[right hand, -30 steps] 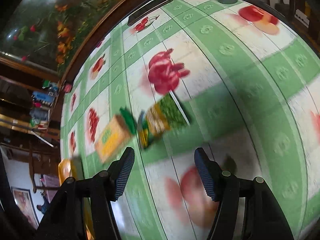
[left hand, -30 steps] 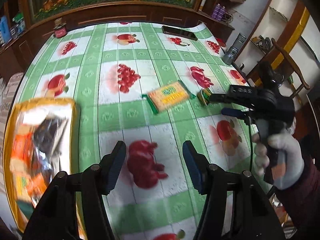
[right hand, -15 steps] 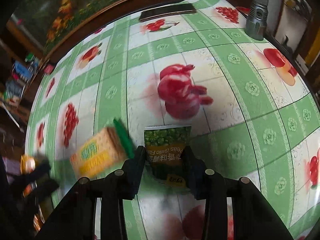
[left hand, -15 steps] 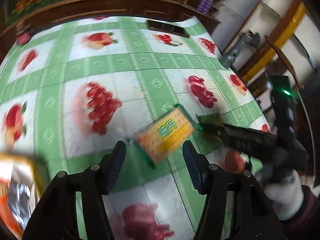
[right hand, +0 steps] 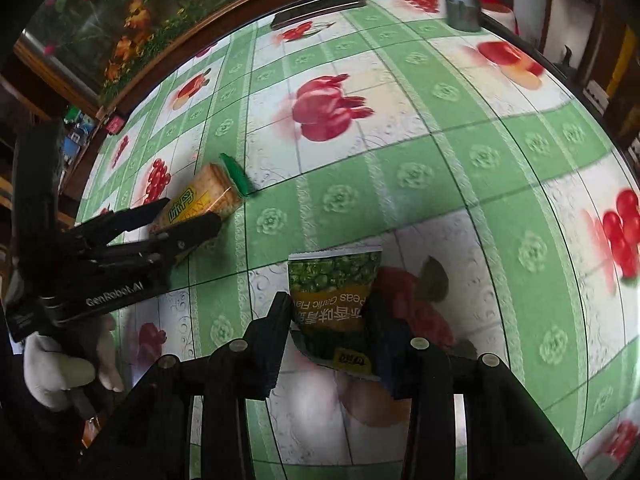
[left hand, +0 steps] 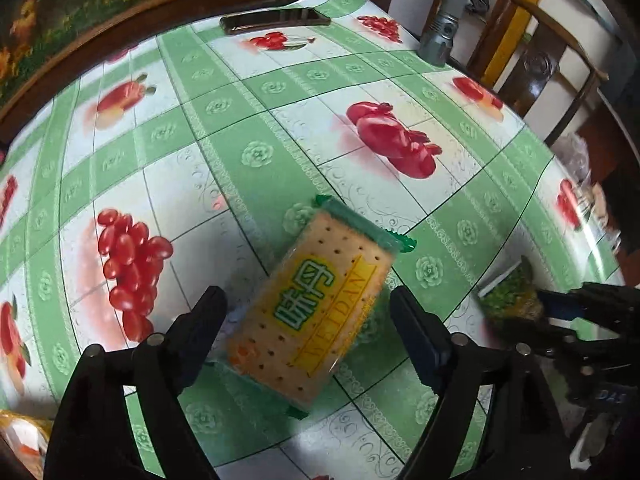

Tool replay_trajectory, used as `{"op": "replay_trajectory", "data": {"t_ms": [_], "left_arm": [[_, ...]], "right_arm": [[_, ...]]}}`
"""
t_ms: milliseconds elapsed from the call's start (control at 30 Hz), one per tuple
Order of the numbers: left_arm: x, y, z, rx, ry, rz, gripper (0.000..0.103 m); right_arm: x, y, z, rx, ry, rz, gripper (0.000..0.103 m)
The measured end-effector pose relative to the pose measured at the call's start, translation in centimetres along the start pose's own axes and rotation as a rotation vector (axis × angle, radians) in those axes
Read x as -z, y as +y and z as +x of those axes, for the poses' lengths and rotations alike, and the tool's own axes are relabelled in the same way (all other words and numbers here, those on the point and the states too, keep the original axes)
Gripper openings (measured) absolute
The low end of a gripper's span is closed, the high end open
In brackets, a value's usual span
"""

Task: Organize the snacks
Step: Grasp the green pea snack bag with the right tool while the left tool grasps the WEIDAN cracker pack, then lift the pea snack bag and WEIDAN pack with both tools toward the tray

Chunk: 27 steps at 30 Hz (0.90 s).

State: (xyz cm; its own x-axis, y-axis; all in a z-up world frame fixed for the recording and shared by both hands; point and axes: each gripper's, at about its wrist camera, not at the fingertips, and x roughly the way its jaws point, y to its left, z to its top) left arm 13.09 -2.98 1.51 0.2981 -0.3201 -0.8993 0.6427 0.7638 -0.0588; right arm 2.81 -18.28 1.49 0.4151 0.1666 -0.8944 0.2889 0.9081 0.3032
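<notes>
A yellow cracker packet (left hand: 316,304) with green ends lies flat on the green fruit-print tablecloth (left hand: 280,92). My left gripper (left hand: 308,320) is open, its two fingers on either side of the packet, not closed on it. The packet also shows in the right wrist view (right hand: 204,200) under the left gripper (right hand: 188,216). My right gripper (right hand: 328,320) is shut on a green pea snack packet (right hand: 334,292), held just above the cloth. That packet shows in the left wrist view (left hand: 508,296) at the right.
A dark phone (left hand: 276,20) lies at the table's far edge. A grey metal flashlight (left hand: 440,36) stands at the far right corner. A wooden chair (left hand: 552,60) is beyond the right edge. A yellow bag's corner (left hand: 20,444) shows at the lower left.
My left gripper swung right from the yellow bag to straddle the cracker packet. My right gripper closed on the pea packet and lifted it slightly.
</notes>
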Motion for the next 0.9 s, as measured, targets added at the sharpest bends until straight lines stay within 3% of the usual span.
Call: {"op": "replay_trajectory", "data": {"t_ms": [100,167,200,433,900], "left_arm": [[-0.2,-1.1,0.2,-0.052,0.018,0.031,0.081],[-0.3,-1.3,-0.3,-0.049,0.013,0.025,0.048],[-0.4,-1.4,-0.4,-0.045,0.020,0.019,0.044],[2.1,-1.7,-2.1,0.001,0.021,-0.074,0.044],[9.6,-3.4,-9.3,0.040,-0.065,-0.314,0.044]], "right_arm": [[0.6,-0.5,-0.3,-0.006,-0.005,0.013,0.040],[0.8,-0.7,-0.5,-0.006,-0.003,0.016,0.040],[0.8,-0.8,-0.5,-0.005,-0.002,0.016,0.040],[2.1,-1.4,-1.2,0.008,0.005,-0.010,0.040],[6.0,-2.7,-3.0,-0.053,0.057,-0.082,0.040]]}}
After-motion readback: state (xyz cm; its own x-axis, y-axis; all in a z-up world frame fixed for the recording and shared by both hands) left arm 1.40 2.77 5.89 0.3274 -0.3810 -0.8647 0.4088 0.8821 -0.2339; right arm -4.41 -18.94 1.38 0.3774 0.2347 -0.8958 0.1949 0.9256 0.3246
